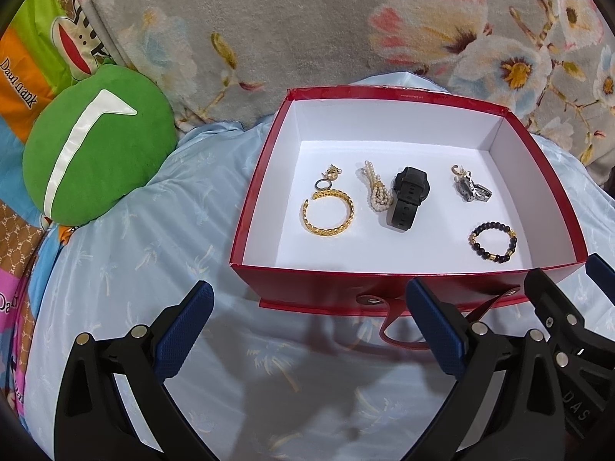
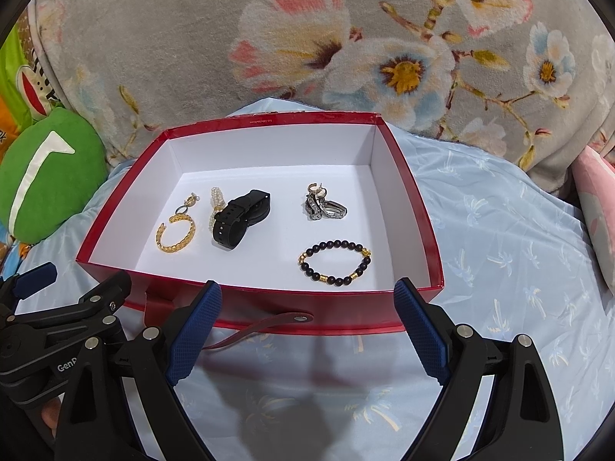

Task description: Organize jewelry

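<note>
Both grippers, left [image 1: 309,317] and right [image 2: 309,317], hang wide apart and empty at the lower frame, just before the red box [image 1: 246,207]. Inside on its white floor lie a gold bangle [image 1: 329,211], pearls [image 1: 374,192], a black watch [image 1: 407,196], a steel watch [image 1: 472,188] and a bead bracelet [image 1: 492,241]. A plush green cushion [image 1: 96,150] sits left on pale blue fabric [image 1: 153,249].

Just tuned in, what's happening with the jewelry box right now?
Nothing is being held. The left gripper and right gripper both hover with jaws open, just in front of the red box on the blue bedspread. Inside lie a gold bangle, pearl strand, black watch, silver piece and black bead bracelet.
</note>
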